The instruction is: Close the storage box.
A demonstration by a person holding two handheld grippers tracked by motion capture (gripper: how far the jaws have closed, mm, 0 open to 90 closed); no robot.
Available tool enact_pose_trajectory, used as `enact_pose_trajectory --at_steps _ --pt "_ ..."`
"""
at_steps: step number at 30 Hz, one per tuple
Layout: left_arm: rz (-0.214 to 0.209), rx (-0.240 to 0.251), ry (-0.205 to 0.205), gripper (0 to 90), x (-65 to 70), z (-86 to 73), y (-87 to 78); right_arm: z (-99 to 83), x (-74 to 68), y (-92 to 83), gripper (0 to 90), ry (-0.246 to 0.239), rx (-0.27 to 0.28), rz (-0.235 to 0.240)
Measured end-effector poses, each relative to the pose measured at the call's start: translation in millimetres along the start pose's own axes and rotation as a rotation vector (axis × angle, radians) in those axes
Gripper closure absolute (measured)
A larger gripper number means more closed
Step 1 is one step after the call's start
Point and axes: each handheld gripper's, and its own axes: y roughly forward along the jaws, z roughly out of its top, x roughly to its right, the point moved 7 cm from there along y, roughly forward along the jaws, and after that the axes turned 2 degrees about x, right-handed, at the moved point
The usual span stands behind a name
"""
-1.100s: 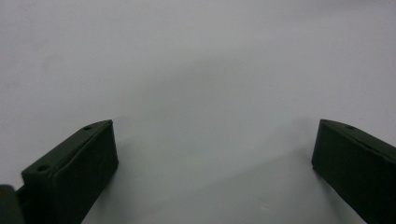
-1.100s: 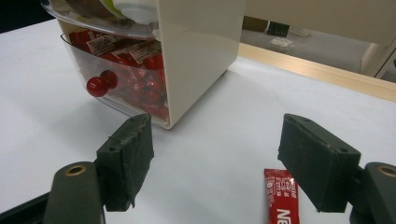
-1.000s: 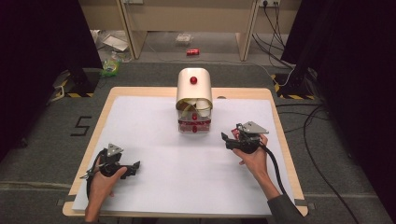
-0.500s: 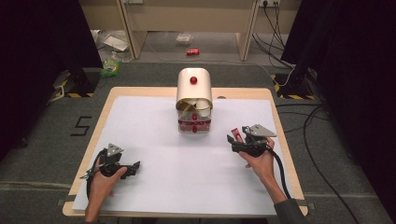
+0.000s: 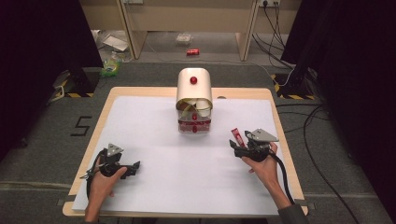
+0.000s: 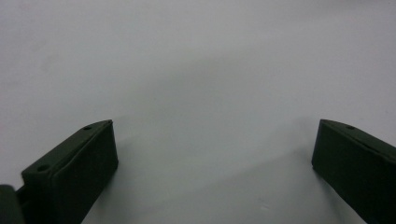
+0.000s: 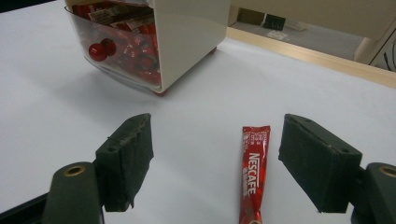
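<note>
- Right claw [image 5: 239, 145] sat near the counter's [image 5: 140, 100] right edge, about halfway down its length, jaws spread wide and pressing on nothing.
- Red Nescafe sachet [image 7: 253, 171] lay flat on the white sheet [image 5: 187, 186] covering the counter. In the right gripper view it ran lengthwise between the jaws, nearer the right-hand one, touching neither.
- In the high view the sachet [image 5: 237, 136] showed just beyond the right claw's tips, angled toward the counter's far edge.
- Left claw [image 5: 133, 167] rested near the near left corner, jaws wide apart. Left gripper view showed bare white sheet between them.
- Cream dispenser box [image 5: 194, 91] stood at the middle of the far edge, a red knob [image 5: 193, 80] on its rounded top.
- Its clear front bin [image 7: 116, 51] held many more red sachets, with another red knob on its face.
- Open sheet lay between the dispenser and the right claw. Nothing stood between the claw and the sachet.
- The two claws were well apart, on opposite sides of the counter.
- On the floor beyond the counter: a red can [image 5: 192, 52], scattered papers [image 5: 114, 43], cables [image 5: 273, 18] to the right.
</note>
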Motion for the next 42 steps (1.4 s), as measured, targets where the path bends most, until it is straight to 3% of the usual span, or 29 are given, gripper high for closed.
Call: enact_pose_trajectory --at_steps 22,42 --pt "0.0 0.0 0.0 0.0 0.0 0.0 0.0 -21.1 12.6 -28.4 25.1 0.023 -0.031 -0.016" --pt "0.001 0.0 0.0 0.0 0.1 0.0 0.0 -35.5 7.9 -43.7 21.5 0.023 -0.062 0.006"
